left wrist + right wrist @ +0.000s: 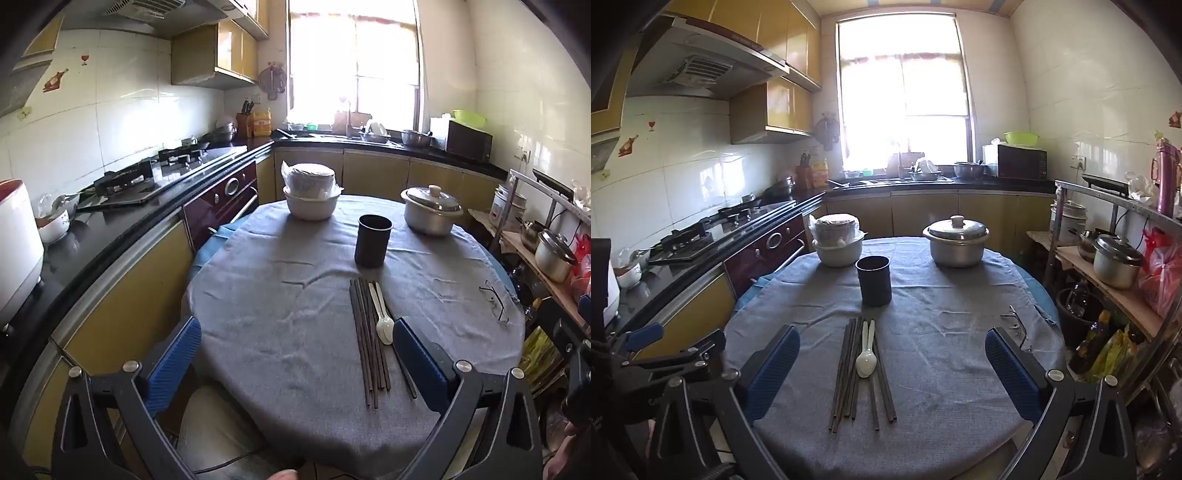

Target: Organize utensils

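Now | chopsticks, spoon between right hand-held gripper fingers | untouched

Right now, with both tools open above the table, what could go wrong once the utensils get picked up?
1. The chopsticks lie bunched with the white spoon on top; a grasp may scatter them or drag the spoon.
2. The dark cup is tall and narrow; a bump while dropping utensils in could tip it.
3. The eyeglasses lie near the right gripper; its fingers could catch them.
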`<state>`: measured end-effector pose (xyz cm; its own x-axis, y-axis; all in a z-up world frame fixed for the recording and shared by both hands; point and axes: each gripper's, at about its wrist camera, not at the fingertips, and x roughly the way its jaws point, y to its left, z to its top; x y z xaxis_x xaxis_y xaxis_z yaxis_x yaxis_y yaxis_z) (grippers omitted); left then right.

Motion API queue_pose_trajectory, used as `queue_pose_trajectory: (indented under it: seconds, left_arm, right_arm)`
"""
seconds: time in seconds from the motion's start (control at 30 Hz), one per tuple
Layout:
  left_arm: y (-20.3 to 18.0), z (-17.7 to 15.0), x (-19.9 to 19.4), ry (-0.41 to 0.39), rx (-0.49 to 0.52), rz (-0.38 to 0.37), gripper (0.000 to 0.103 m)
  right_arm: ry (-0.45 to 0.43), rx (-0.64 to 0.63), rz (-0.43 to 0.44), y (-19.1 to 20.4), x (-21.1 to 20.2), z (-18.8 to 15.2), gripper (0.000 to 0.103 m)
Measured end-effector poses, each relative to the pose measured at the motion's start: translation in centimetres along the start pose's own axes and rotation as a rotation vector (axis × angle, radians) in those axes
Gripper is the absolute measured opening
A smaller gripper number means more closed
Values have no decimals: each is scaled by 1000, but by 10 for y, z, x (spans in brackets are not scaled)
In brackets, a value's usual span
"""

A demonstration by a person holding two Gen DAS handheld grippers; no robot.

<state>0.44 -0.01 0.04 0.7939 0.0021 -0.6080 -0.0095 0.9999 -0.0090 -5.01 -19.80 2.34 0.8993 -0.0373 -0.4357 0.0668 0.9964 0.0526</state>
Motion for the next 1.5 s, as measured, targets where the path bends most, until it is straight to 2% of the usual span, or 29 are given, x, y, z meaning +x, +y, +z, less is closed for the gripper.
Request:
queue_pose_trajectory:
  seconds: [0.23,0.27,0.3,0.4,0.47,0.7,0.8,1.17,1.5]
  left_arm:
    - [4,19,31,-8,40,1,103]
    - [-8,10,9,-48,33,13,103]
    - [2,-3,-12,-82,-5,15,103]
    - [3,-5,-15,-89,-7,-3,103]
    - [3,-6,-18,-104,-6,1,103]
    - [9,-3,-18,-105,-19,-11,103]
    - [8,-1,-18,-107,-20,-15,103]
    - [2,2,-25,-119,-15,-35,103]
    - [6,6,-24,-106,-27,-42,103]
  right_arm:
    - [6,4,-13,-1,0,-1,102]
    - [8,4,-12,0,1,-1,102]
    - [9,6,-12,3,4,1,102]
    - [12,4,-8,16,13,6,102]
    - [-8,19,10,-2,0,-1,102]
    - [-19,-10,26,4,-2,1,101]
    - [-10,-27,36,7,0,3,98]
    - [-18,-15,42,1,-4,5,98]
    - [-21,-17,65,3,-3,7,91]
